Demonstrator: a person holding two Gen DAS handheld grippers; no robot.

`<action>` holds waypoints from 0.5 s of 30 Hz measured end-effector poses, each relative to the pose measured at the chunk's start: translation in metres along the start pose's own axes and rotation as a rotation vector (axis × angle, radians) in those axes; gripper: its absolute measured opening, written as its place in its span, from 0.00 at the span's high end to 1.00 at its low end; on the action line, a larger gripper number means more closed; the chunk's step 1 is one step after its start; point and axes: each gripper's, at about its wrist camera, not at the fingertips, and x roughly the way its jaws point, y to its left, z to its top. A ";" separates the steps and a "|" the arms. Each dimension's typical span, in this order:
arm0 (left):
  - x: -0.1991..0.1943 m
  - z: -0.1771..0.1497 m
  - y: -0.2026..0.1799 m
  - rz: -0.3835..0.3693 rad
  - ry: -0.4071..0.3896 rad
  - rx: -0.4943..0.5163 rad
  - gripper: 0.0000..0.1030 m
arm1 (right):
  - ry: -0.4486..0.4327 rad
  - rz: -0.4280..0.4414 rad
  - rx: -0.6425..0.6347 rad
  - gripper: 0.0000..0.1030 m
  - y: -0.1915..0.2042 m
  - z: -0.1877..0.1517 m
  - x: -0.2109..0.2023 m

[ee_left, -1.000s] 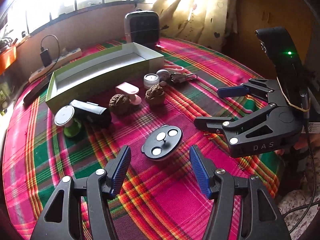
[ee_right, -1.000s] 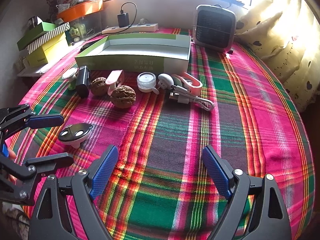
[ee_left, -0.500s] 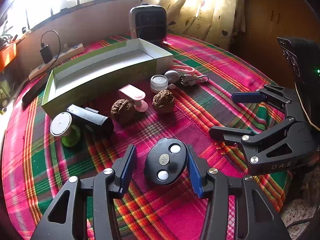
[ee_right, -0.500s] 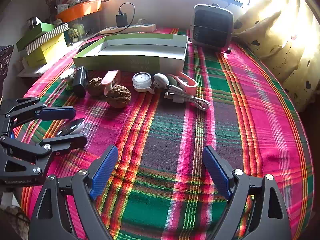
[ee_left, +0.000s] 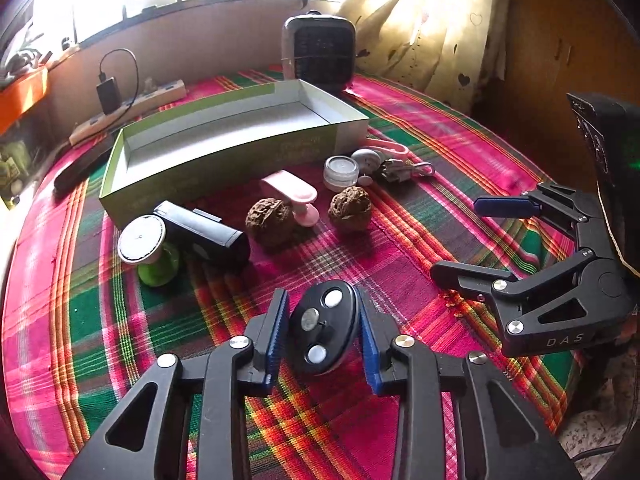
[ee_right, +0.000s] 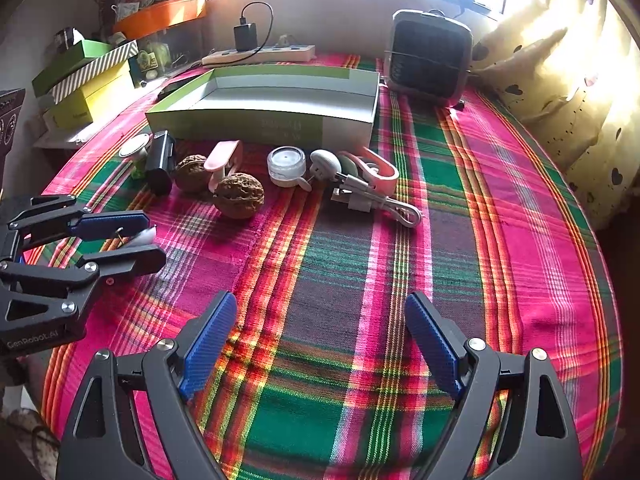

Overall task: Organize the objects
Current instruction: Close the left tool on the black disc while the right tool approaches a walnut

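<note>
At 6 o'clock on the counter (ee_left: 400, 248), left gripper (ee_left: 323, 330) has just been closing around black oval disc (ee_left: 324, 330) with three silver studs; blue pads look to touch both its edges, disc tilted, so gripping it. Right gripper (ee_right: 320, 344) spread wide at 3 o'clock of the left one, nothing between jaws, over bare plaid cloth. Toward 12 o'clock: two walnuts (ee_left: 269, 217) flanking pink clip (ee_left: 292, 194), black cylinder (ee_left: 204, 236) beside green-stemmed white cap (ee_left: 142, 236), small clear jar (ee_left: 341, 168), white cable bundle (ee_right: 372, 200). Behind those, green tray box (ee_left: 224, 136) with nothing inside; small heater (ee_left: 320, 50) at its far right corner.
</note>
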 end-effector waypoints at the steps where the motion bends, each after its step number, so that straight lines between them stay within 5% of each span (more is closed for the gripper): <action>1: -0.001 0.000 0.002 0.002 -0.001 -0.004 0.72 | -0.013 0.011 0.008 0.16 0.000 0.002 -0.002; 11: -0.002 -0.002 0.022 0.042 -0.008 -0.056 0.72 | -0.018 0.071 -0.011 0.17 0.014 0.028 0.009; 15: -0.003 -0.001 0.031 0.051 -0.010 -0.078 0.73 | -0.007 0.085 -0.022 0.26 0.020 0.037 0.018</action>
